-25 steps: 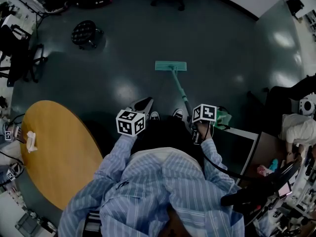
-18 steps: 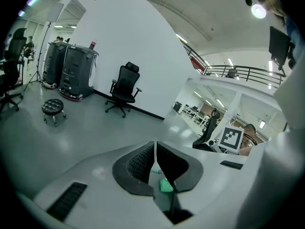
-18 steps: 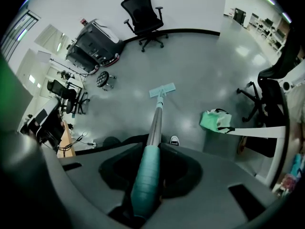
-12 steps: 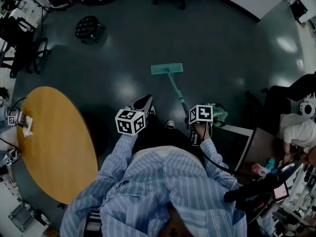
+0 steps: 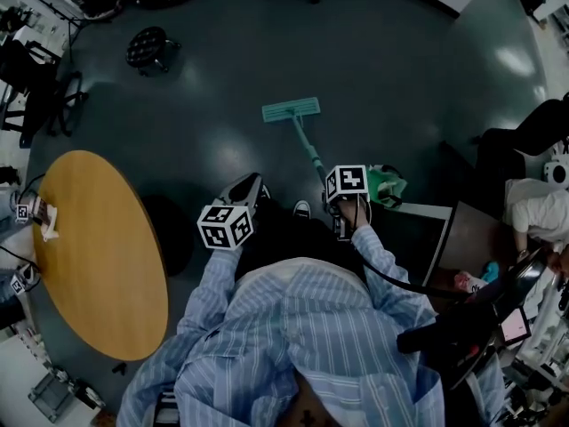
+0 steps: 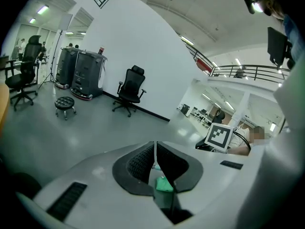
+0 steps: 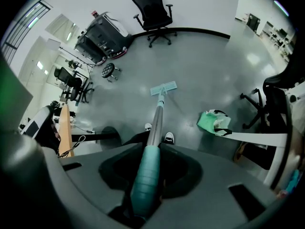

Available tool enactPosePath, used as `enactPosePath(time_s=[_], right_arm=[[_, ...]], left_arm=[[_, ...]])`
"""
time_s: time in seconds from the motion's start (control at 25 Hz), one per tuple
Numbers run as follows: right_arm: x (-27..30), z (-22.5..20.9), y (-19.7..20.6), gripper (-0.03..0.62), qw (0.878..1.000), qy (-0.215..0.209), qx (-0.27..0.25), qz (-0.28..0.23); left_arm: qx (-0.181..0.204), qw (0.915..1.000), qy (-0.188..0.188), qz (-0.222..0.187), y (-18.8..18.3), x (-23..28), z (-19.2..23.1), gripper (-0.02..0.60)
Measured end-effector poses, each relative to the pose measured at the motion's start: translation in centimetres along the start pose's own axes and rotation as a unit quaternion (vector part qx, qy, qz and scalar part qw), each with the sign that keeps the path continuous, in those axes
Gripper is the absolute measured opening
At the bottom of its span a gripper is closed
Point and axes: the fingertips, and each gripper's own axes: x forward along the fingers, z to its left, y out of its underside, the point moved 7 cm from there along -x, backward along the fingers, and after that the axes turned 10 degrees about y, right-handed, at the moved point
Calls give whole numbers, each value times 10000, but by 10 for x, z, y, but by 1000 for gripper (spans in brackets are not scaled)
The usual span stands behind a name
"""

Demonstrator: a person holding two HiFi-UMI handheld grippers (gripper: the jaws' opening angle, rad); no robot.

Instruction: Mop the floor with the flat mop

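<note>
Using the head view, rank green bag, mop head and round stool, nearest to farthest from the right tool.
1. Green bag, just right of the right tool.
2. Mop head, ahead on the floor.
3. Round stool, far left.

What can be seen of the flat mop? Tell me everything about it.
The flat mop has a teal rectangular head lying flat on the dark floor, ahead of the person's shoes. A slim, metal-looking shaft joins the head's middle and slants back up to a ribbed teal grip. The right gripper is shut on that grip. Nothing else is seen touching it.
</note>
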Motion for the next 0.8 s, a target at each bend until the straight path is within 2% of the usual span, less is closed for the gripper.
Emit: enactPosePath(time_s=[0.2, 0.44, 0.8], right_arm=[[-1, 6, 7, 117, 10000, -8, 10, -16], [2, 17, 18, 117, 9999, -30, 138, -3], [0, 41, 21, 117, 9991, -60, 408, -47]], left_arm=[[43, 10000, 10, -62, -5, -8, 0, 20], [177, 9997, 193, -2, -9, -11, 4, 20], [221, 9991, 348, -40, -18, -31, 25, 20]])
